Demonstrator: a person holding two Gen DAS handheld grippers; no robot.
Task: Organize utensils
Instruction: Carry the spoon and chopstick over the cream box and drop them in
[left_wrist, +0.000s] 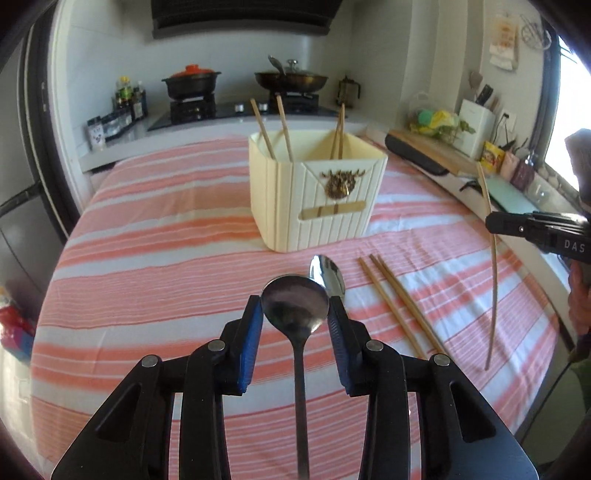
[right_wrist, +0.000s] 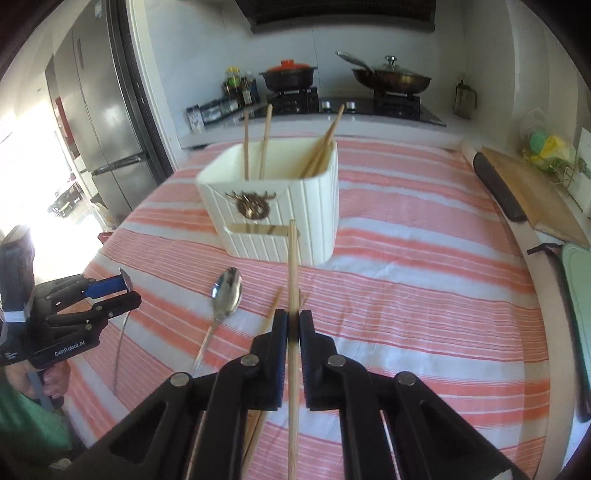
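Your left gripper (left_wrist: 295, 314) is clamped on the bowl of a round metal spoon (left_wrist: 295, 304), low in the centre of the left wrist view, its handle running down between the fingers toward the bottom edge. Your right gripper (right_wrist: 293, 325) is pinched tight on a single wooden chopstick (right_wrist: 292, 266), which stands up the middle of the right wrist view and crosses in front of the cream utensil holder (right_wrist: 295, 206). That holder sits on the tabletop above centre, with four chopsticks (right_wrist: 266, 136) leaning inside it. A second, oval spoon (right_wrist: 226, 291) lies on the pink-striped cloth (right_wrist: 424, 295) left of centre, and a loose pair of chopsticks (left_wrist: 399, 306) lies beside it, right of centre in the left wrist view. Farther back, along the top of both views, a stove carries a black pot with an orange lid (left_wrist: 192, 79) and a lidded wok (left_wrist: 291, 79).
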